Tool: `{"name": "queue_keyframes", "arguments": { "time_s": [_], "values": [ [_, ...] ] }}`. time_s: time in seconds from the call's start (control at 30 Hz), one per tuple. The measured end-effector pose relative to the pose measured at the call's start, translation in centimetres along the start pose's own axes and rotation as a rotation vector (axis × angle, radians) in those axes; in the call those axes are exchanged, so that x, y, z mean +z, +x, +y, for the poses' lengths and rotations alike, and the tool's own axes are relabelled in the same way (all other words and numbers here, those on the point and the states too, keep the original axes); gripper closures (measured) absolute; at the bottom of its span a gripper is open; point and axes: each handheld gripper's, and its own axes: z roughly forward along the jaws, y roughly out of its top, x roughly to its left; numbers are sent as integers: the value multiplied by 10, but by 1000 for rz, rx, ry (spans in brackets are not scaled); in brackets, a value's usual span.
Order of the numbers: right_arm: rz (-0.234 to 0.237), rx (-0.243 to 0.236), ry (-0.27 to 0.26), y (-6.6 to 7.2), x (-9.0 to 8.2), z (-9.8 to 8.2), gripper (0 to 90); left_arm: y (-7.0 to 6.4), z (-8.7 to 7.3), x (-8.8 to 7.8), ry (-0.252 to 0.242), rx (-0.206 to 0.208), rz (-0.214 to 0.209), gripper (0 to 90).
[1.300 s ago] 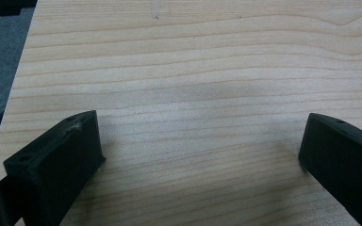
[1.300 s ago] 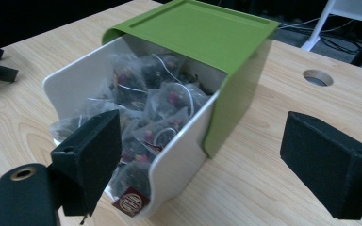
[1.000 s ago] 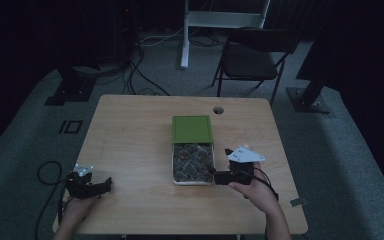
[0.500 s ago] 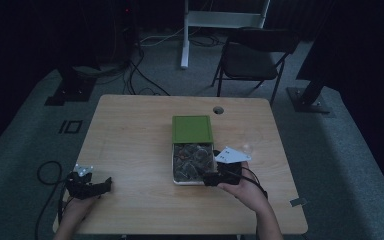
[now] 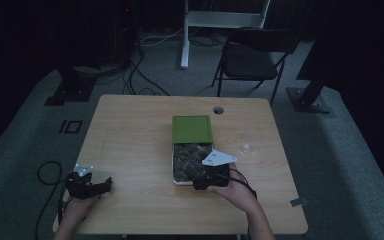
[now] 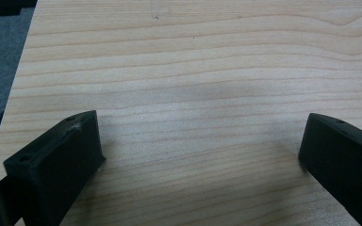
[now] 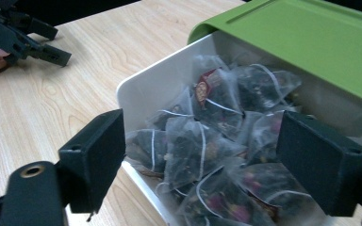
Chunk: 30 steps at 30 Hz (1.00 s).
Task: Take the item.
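Both claws are matte black with thick, blocky jaws, each jaw showing a small round screw hole. The right claw (image 5: 196, 184) carries a pale grey three-cornered plate dotted with small holes, and a black cable loops from the left claw (image 5: 105, 184). Both forearms are bare, without sleeves.

Green lid (image 7: 306, 42), white box (image 7: 146, 89)

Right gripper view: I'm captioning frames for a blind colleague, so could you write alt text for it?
Open black tongs frame a white box packed with mesh pyramid tea bags, its green lid slid partly back. The box sits on a light wooden table; the other gripper, in a hand, shows at upper left.
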Motion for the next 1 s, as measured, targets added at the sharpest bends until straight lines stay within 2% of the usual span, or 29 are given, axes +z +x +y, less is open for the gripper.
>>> {"name": "queue_keyframes", "arguments": {
  "time_s": [0.27,0.47,0.57,0.9,1.0],
  "values": [
    [28,-9,31,9,15,-6,190,0,0,0,0,0,0,5],
    [23,-22,47,11,23,-10,223,0,0,0,0,0,0,5],
    [-5,-36,71,11,25,-11,269,0,0,0,0,0,0,5],
    [-62,-41,126,7,31,-14,481,0,0,0,0,0,0,5],
    [-64,-32,142,7,35,-14,515,0,0,0,0,1,0,5]
  ]
}}
